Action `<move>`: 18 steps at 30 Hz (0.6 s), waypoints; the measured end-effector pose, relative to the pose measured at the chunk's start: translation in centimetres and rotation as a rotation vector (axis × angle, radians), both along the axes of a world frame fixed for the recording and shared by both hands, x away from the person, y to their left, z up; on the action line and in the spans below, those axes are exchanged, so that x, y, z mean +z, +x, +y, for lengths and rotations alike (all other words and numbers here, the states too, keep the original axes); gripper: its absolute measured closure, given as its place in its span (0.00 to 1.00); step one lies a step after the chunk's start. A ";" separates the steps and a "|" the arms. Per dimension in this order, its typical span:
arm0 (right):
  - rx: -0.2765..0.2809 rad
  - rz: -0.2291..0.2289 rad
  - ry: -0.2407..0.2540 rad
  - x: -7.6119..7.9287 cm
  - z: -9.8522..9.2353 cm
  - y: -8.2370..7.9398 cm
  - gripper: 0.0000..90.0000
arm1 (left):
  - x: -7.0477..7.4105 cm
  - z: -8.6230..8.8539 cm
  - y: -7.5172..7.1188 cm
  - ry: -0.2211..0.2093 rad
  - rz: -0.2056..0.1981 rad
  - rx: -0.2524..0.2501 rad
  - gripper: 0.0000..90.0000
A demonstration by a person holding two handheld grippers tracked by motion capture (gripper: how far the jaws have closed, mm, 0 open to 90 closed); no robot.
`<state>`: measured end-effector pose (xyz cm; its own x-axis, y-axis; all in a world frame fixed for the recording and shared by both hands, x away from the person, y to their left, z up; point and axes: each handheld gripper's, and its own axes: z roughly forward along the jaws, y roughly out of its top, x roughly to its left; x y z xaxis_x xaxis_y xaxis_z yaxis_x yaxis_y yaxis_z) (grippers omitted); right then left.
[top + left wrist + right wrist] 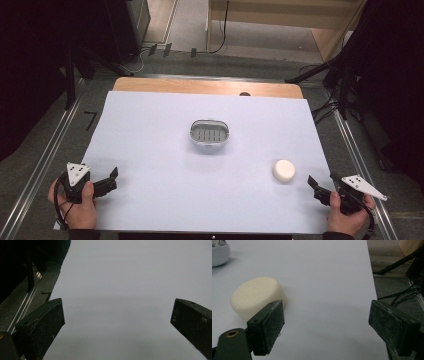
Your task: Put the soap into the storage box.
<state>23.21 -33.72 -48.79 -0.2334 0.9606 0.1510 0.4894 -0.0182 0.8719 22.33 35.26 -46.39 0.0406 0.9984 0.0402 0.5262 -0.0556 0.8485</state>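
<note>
Black jaws of the right gripper [327,322] stand apart, holding nothing; the cream soap bar [258,297] lies at their ten o'clock on the white counter [165,150]. Closing off-centre could nudge it away. Left gripper [117,322] gapes empty; metal dish [210,134] waits well apart.

A wooden table [150,84] carries a large white sheet [150,150] covering nearly all of it. On the sheet, an oval metal soap dish [209,135] sits near the middle. A round cream soap bar [283,170] lies toward the near right corner, well apart from the dish.
</note>
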 end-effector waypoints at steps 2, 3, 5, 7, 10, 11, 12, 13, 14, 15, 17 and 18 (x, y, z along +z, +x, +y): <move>0.002 -0.001 0.000 0.0 0.0 0.0 0.15 | 0.0 0.0 0.0 -0.003 -0.003 -0.001 0.00; 0.004 0.000 0.002 0.0 0.0 0.0 0.15 | 0.0 0.0 0.0 -0.005 -0.006 -0.002 0.00; 0.002 -0.003 0.001 0.0 0.0 0.0 0.15 | 0.0 0.0 -0.1 -0.004 -0.008 -0.002 0.00; 0.002 -0.005 0.005 0.0 -0.1 0.0 0.15 | 0.0 0.0 -0.1 -0.005 -0.009 -0.002 0.00; 0.002 0.003 0.017 0.0 -0.2 0.1 0.15 | 0.0 0.1 -0.1 -0.003 -0.011 -0.002 0.00; -0.015 0.013 0.022 0.0 -0.3 0.2 0.15 | 0.0 0.1 -0.1 -0.002 -0.010 -0.001 0.00; -0.027 0.015 0.015 0.0 -0.3 0.2 0.15 | 0.0 0.0 -0.1 -0.002 -0.010 -0.001 0.00; -0.041 0.014 0.011 0.1 -0.2 0.2 0.15 | 0.0 0.0 -0.1 -0.002 -0.010 -0.001 0.00; -0.053 0.015 0.018 0.1 -0.2 0.1 0.15 | 0.0 0.0 -0.1 -0.001 -0.010 0.000 0.00; -0.050 0.014 0.024 0.1 -0.2 0.1 0.15 | 0.0 0.0 -0.1 -0.001 -0.010 0.000 0.00; -0.046 0.039 0.014 0.1 0.0 0.1 0.14 | 0.0 0.0 -0.1 -0.002 -0.011 0.001 0.00; -0.046 0.058 0.001 0.1 0.2 0.1 0.14 | 0.0 0.0 -0.1 -0.002 -0.010 0.000 0.00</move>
